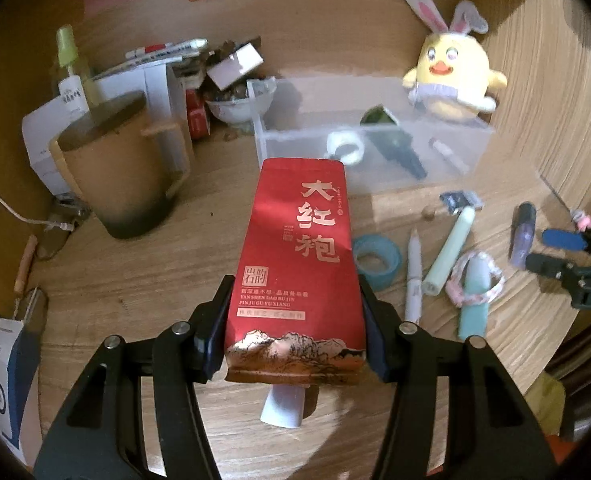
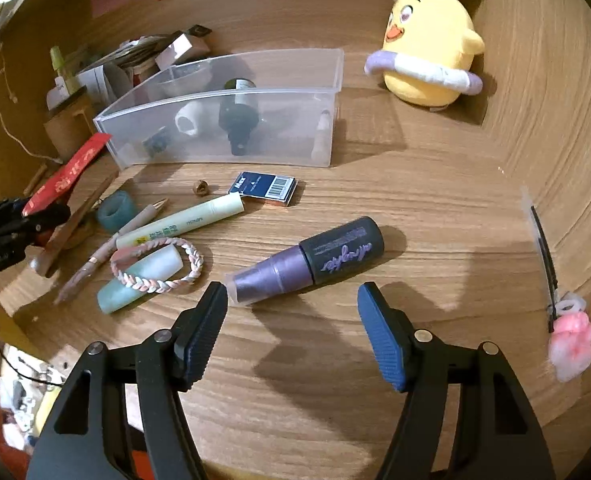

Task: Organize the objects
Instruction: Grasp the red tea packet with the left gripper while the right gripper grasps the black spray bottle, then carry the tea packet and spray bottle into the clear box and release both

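My left gripper [image 1: 295, 292] is shut on a red tea packet [image 1: 299, 260] with gold Chinese lettering, held above the wooden desk in front of the clear plastic bin [image 1: 447, 168]. The bin holds a dark bottle [image 1: 395, 148], a white tape roll [image 1: 345, 148] and a small tube. My right gripper [image 2: 291, 300] is open and empty, just short of a purple and black cosmetic bottle [image 2: 307, 266] lying on the desk. The bin shows in the right wrist view [image 2: 215, 158] too. The left gripper with the red packet [image 2: 65, 174] appears at that view's left edge.
On the desk lie a blue tape roll [image 1: 375, 260], pens, pale green tubes [image 2: 179, 224], a braided bracelet [image 2: 157, 266], a small blue box [image 2: 263, 188] and a pink hair clip [image 2: 571, 344]. A yellow plush chick [image 2: 427, 52] sits at the back right. A brown lidded mug [image 1: 115, 164] and clutter stand at the back left.
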Available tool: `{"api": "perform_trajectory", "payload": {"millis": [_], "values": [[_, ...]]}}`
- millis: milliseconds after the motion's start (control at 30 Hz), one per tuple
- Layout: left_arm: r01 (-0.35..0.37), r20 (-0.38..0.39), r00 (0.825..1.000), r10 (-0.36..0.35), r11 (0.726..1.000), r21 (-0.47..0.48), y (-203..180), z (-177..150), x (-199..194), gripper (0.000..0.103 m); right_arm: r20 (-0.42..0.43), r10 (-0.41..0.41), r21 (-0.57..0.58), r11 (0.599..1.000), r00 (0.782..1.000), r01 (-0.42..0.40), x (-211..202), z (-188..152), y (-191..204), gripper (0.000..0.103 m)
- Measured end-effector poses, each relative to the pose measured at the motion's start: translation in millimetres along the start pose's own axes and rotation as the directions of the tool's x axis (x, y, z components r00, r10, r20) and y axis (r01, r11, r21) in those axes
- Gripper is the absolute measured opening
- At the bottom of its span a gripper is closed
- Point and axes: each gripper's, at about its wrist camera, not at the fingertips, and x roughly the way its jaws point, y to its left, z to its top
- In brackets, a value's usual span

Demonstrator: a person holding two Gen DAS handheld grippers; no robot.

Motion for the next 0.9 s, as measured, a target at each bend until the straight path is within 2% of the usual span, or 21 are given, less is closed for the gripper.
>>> {"api": "perform_trajectory", "payload": {"millis": [33,100,367,500,567,633,667,900], "values": [[0.001,0.011,1.0,-0.001,1.0,-0.002,0,2,-3,0.056,0.0,0.004,0.009,1.0,1.0,-0.004,-1,1,-1,0.074],[0.012,0.031,0.999,-0.011,1.0,-0.009,0,6,-7,0.056,0.007,0.005,0.036,0.999,1.0,-0.005,-4,2,-6,0.079],[0.032,0.101,0.995,-0.029,0.999,-0.03,-2,23,-17,0.056,0.021,0.032,0.178,0.983,0.999,-0.035,12,20,-24,0.077],[0.036,0.114,0.993,-0.031,0.998,-0.042,-2,29,-16,0.056,-0.001,0.01,0.153,0.988,1.0,-0.01,28,27,-19,0.05],[0.028,0.117,0.993,-0.024,0.999,-0.041,-4,31,-14,0.056,0.003,-0.013,0.131,0.991,1.0,0.013,32,29,-15,0.043],[0.018,0.123,0.992,-0.013,0.999,-0.037,-5,32,-14,0.056,0.005,-0.013,0.119,0.993,1.0,0.012,34,30,-14,0.028],[0.015,0.127,0.992,-0.011,0.999,-0.036,-5,33,-14,0.056,0.006,-0.017,0.115,0.993,1.0,0.016,34,30,-13,0.025],[0.028,0.148,0.989,-0.02,0.998,-0.052,-4,44,-11,0.056,0.057,-0.025,0.127,0.992,0.998,0.018,23,29,-17,0.024]]}}
